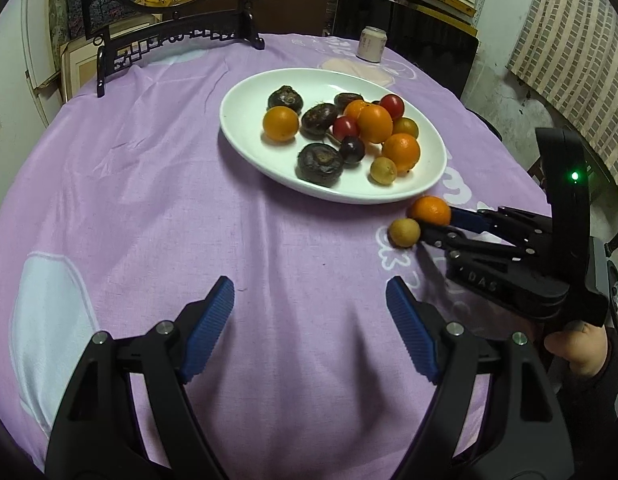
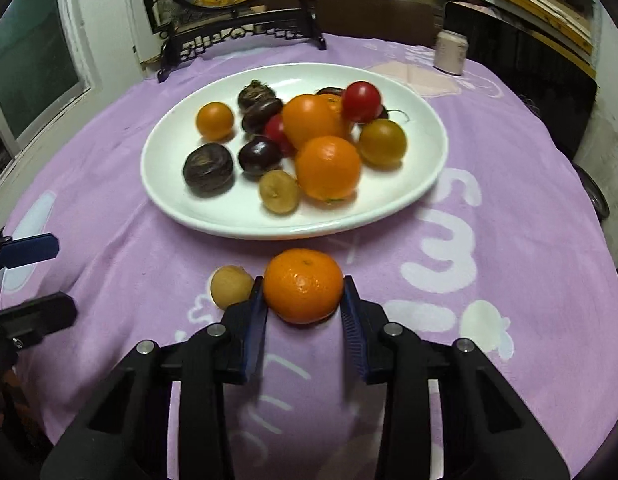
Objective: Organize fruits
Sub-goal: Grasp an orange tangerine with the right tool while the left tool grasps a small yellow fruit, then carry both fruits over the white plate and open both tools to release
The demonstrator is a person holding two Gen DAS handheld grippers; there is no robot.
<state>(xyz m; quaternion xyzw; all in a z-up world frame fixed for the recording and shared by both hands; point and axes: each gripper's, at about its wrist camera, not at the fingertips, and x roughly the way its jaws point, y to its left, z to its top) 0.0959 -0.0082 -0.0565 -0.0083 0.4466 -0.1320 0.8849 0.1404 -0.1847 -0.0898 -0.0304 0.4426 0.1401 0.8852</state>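
A white oval plate [image 1: 245, 96] [image 2: 169, 200] on the purple tablecloth holds several oranges, red tomatoes, yellow fruits and dark chestnut-like fruits. In front of it on the cloth lies an orange mandarin [image 2: 303, 285] [image 1: 430, 210]. My right gripper [image 2: 303, 300] [image 1: 433, 224] is shut on the mandarin, a pad touching each side. A small tan fruit [image 2: 229, 286] [image 1: 404, 233] lies just left of the left finger. My left gripper [image 1: 310, 300] is open and empty over bare cloth, well short of the plate; its fingers [image 2: 27, 246] show at the right wrist view's left edge.
A pale can [image 1: 372, 44] [image 2: 451, 53] stands at the table's far right. A dark carved stand with a round painted screen [image 1: 173, 36] [image 2: 237, 36] stands at the far edge. Shelves and a dark chair are behind the table.
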